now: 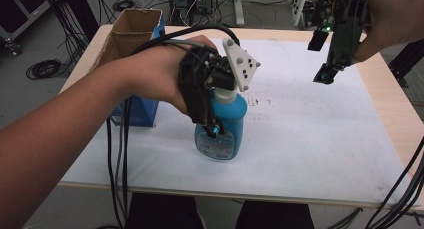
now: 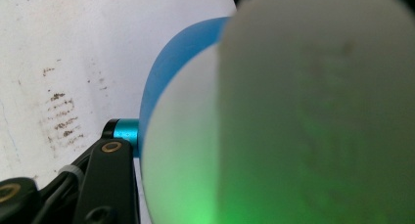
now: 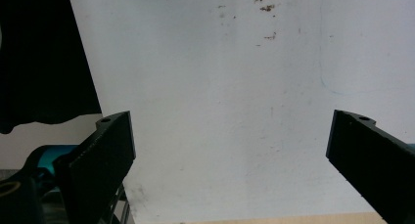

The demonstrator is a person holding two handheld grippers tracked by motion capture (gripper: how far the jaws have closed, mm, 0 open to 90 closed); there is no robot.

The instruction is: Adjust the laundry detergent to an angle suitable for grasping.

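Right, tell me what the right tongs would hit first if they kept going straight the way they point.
Probably the bare white table cover; the right tongs stand open with nothing between them. Depth is unclear.

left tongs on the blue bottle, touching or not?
Touching. In the high view the left tongs clamp the upright blue bottle from above; in the left gripper view the bottle's white neck sits hard against the tong tip.

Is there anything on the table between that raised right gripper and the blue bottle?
Nothing visible. The left gripper is shut on the blue bottle; between it and the open right gripper lies only bare white table cover.
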